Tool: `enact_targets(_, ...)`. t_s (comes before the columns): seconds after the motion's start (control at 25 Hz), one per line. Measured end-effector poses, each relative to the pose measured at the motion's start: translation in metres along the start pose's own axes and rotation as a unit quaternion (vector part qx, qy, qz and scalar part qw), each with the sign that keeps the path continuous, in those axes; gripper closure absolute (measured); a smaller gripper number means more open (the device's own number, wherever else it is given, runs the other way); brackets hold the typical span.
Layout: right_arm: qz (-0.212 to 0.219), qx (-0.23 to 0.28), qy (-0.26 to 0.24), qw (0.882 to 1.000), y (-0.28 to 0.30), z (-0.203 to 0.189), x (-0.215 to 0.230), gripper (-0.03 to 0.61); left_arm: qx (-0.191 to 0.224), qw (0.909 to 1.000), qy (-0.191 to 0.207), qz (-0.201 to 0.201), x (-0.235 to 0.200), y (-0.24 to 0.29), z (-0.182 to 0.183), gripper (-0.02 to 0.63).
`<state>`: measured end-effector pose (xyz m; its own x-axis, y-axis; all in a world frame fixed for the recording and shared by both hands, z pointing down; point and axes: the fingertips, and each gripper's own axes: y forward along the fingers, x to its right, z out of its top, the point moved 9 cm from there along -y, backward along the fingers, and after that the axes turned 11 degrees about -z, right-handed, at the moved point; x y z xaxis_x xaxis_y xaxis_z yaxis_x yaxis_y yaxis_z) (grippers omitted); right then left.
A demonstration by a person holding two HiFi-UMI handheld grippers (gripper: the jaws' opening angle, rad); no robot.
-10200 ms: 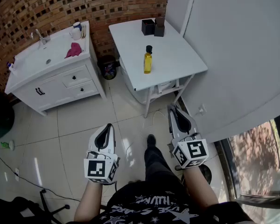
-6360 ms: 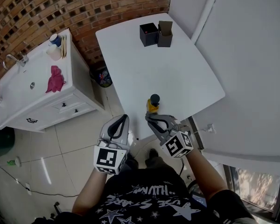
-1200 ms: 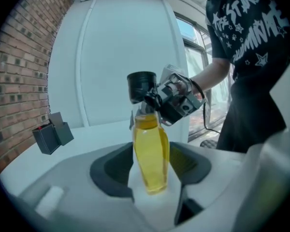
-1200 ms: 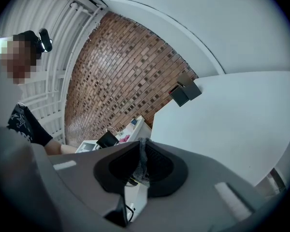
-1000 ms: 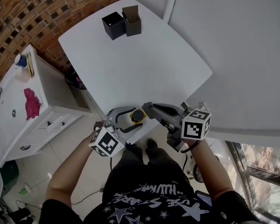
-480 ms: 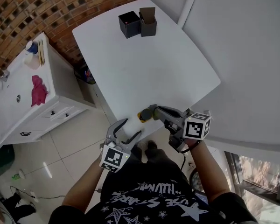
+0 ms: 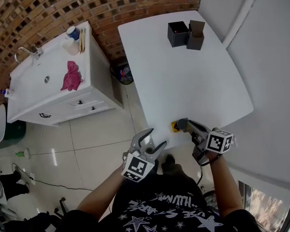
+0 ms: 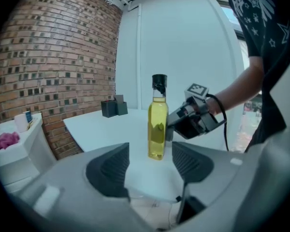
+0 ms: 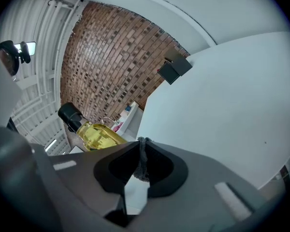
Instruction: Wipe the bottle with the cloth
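A bottle (image 7: pixel 174 126) of yellow liquid with a black cap stands upright at the near edge of the white table (image 7: pixel 183 76). My right gripper (image 7: pixel 180 124) is shut, with its tips at the bottle's side; the bottle (image 9: pixel 99 134) lies left of its jaws, not between them. A thin grey strip shows between its pads. My left gripper (image 7: pixel 152 140) hangs open off the table's edge. Its jaws have just been opening and nothing is between them; the bottle (image 8: pixel 157 120) stands ahead of them. The pink cloth (image 7: pixel 70 76) lies on the sink cabinet at the left.
Two dark boxes (image 7: pixel 186 34) stand at the table's far end. The white sink cabinet (image 7: pixel 53 100) with a tap and a cup (image 7: pixel 72 33) is at the left, a small bin (image 7: pixel 122 74) between it and the table. Tiled floor lies below.
A second ago my left gripper's jaws were around the bottle; it has since drawn back toward me, off the table's edge. My right gripper has stayed at the bottle and come down.
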<state>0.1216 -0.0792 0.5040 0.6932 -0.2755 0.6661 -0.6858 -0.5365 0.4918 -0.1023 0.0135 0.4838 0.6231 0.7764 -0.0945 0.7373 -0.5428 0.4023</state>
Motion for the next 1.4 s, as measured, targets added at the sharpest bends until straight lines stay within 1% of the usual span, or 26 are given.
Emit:
enact_targets(0.12, -0.008, -0.011, -0.016, 1.000, 0.006, -0.003, 0.004, 0.540, -0.007, 0.9999, -0.003, 0.007, 0.003, -0.001, -0.002, 0.336)
enact_targets(0.28, -0.012, -0.025, -0.052, 0.998, 0.019, -0.005, 0.007, 0.540, -0.008, 0.9997, -0.003, 0.023, 0.003, -0.005, -0.006, 0.336)
enact_targets(0.36, -0.014, -0.028, -0.058, 0.998, 0.022, -0.006, 0.006, 0.540, -0.011, 0.9995, -0.007, 0.029, 0.004, -0.006, -0.007, 0.336)
enact_targets(0.44, -0.020, -0.029, -0.058, 0.998, 0.022, -0.008, 0.008, 0.540, -0.014, 0.9992, -0.020, 0.031, 0.008, -0.004, -0.008, 0.336)
enact_targets(0.56, -0.029, -0.020, -0.060, 0.998, 0.020, -0.010, 0.008, 0.540, -0.014, 0.9986, -0.038, 0.034, 0.013, 0.003, -0.008, 0.336)
enact_targets(0.68, -0.047, 0.007, -0.063, 0.997, 0.012, -0.007, 0.007, 0.540, -0.025, 0.9980, -0.039, 0.042, 0.018, 0.012, -0.008, 0.336)
enact_targets(0.8, -0.055, 0.038, -0.058, 0.996, -0.005, -0.002, 0.004, 0.540, -0.022, 0.9956, -0.054, 0.074, 0.024, 0.022, -0.002, 0.336)
enact_targets(0.92, -0.055, 0.060, -0.060, 0.995, -0.020, 0.005, 0.000, 0.540, -0.001, 0.9882, -0.076, 0.133, 0.027, 0.032, 0.008, 0.302)
enact_targets(1.0, -0.053, 0.071, -0.060, 0.994, -0.029, 0.008, 0.001, 0.540, 0.004, 0.9822, -0.081, 0.169, 0.027, 0.041, 0.015, 0.277)
enact_targets(1.08, -0.052, 0.079, -0.056, 0.994, -0.037, 0.010, 0.004, 0.540, -0.004, 0.9785, -0.085, 0.188, 0.031, 0.053, 0.019, 0.254)
enact_targets(1.24, -0.049, 0.084, -0.056, 0.994, -0.045, 0.010, 0.006, 0.540, -0.027, 0.9730, -0.092, 0.210, 0.036, 0.074, 0.024, 0.236)
enact_targets(1.32, -0.045, 0.085, -0.056, 0.994, -0.047, 0.009, 0.005, 0.540, -0.033, 0.9671, -0.094, 0.234, 0.037, 0.079, 0.026, 0.227)
enact_targets(1.4, -0.041, 0.085, -0.055, 0.994, -0.049, 0.009, 0.005, 0.540, -0.035, 0.9603, -0.104, 0.256, 0.036, 0.083, 0.028, 0.227)
